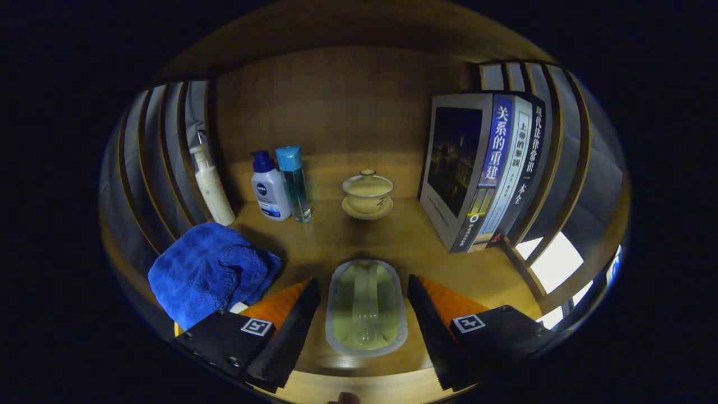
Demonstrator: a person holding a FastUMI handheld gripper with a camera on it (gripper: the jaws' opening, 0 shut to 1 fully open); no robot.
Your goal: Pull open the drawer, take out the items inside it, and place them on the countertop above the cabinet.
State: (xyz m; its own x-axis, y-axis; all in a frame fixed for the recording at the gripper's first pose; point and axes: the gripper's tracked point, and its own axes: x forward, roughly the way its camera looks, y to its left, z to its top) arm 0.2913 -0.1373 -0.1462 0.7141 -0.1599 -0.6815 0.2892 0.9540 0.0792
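Gripper [363, 303]: both finger bases run out of view at the bottom, so the body behind them can't be seen. Clear oval item [366, 308] between the fingers: see-through, contents unclear, touch w/ the pads can't be told. Blue towel [210, 272]: near corner hidden behind the left finger. Books [485, 168]: rear vols. covered by the front one, spines only. Pump bottle [212, 188]: label too small to make out.
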